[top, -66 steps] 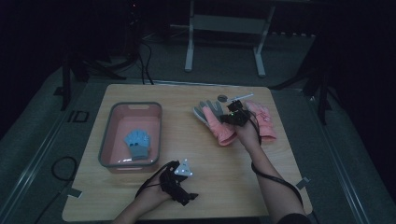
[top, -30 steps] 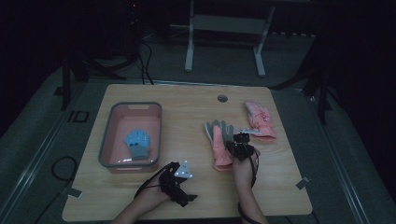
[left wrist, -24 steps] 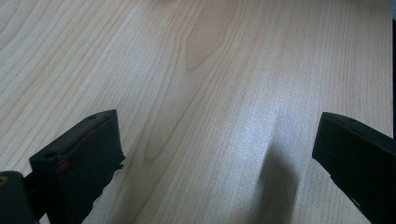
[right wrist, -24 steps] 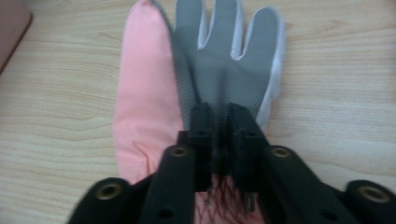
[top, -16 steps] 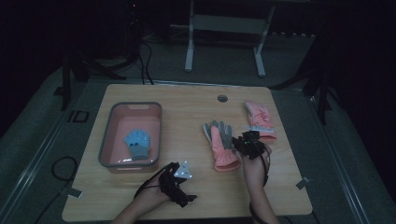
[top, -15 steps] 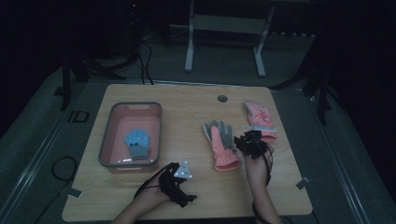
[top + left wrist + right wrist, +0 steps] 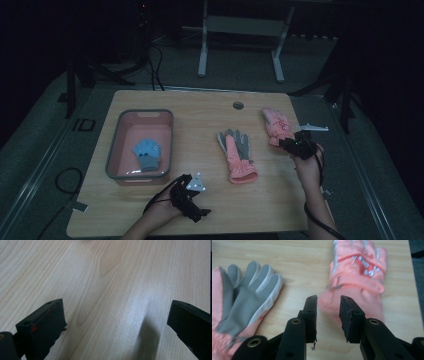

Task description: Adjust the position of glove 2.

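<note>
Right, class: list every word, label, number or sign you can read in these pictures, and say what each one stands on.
"ID": pale letters on the dark floor mat left of the table.
Red and white marks on the back of the pink glove in front of the right gripper: too blurred to read as text.
Nothing readable on the tray, the blue glove or the grey-palmed glove.

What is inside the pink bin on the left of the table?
One blue glove lies flat on the floor of the pink bin. Nothing else shows inside; whatever the glove covers cannot be seen.
</note>
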`<state>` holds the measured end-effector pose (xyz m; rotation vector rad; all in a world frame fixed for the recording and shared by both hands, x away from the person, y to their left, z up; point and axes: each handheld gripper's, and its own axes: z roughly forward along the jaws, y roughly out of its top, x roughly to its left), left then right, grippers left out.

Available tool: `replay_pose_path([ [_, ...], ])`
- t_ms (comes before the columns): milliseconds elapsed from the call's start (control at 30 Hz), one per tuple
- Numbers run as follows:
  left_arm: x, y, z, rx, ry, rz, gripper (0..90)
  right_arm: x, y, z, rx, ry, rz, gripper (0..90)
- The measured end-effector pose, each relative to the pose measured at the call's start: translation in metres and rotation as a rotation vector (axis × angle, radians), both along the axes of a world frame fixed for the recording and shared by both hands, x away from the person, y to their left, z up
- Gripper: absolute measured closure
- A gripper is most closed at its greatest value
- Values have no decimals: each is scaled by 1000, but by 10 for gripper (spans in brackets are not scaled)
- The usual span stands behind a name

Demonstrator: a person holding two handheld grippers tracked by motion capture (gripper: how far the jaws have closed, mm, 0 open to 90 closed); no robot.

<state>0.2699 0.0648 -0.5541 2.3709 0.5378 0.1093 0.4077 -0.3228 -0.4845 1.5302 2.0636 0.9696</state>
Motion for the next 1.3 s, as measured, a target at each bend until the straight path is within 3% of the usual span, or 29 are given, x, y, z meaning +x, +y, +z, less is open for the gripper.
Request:
replay_pose_path([
  [67, 0, 0, 0, -2, -1, 5, 18, 5, -3, 0, -3, -1, -5, 646],
  [233, 1, 0, -1, -2, 3, 9, 18, 35, -11, 6, 30, 4, -16, 626],
  [500, 0, 2, -2, 0, -1, 6, 18, 70, -9, 7, -3, -4, -12, 603],
  [667, -1, 2, -2, 1, 1, 6, 18, 88, -9, -2, -10, 35, -22, 598],
  [900, -1, 1, -2, 6, 0, 1, 18, 98, -10, -25, -32, 115, -46, 595],
  [1067, -1, 1, -2, 2, 1, 2, 18, 99, -9, -38, -29, 112, -46, 697],
  [1300, -1, 2, -2, 2, 2, 1, 18, 98, -6, -34, -47, 117, -58, 875],
])
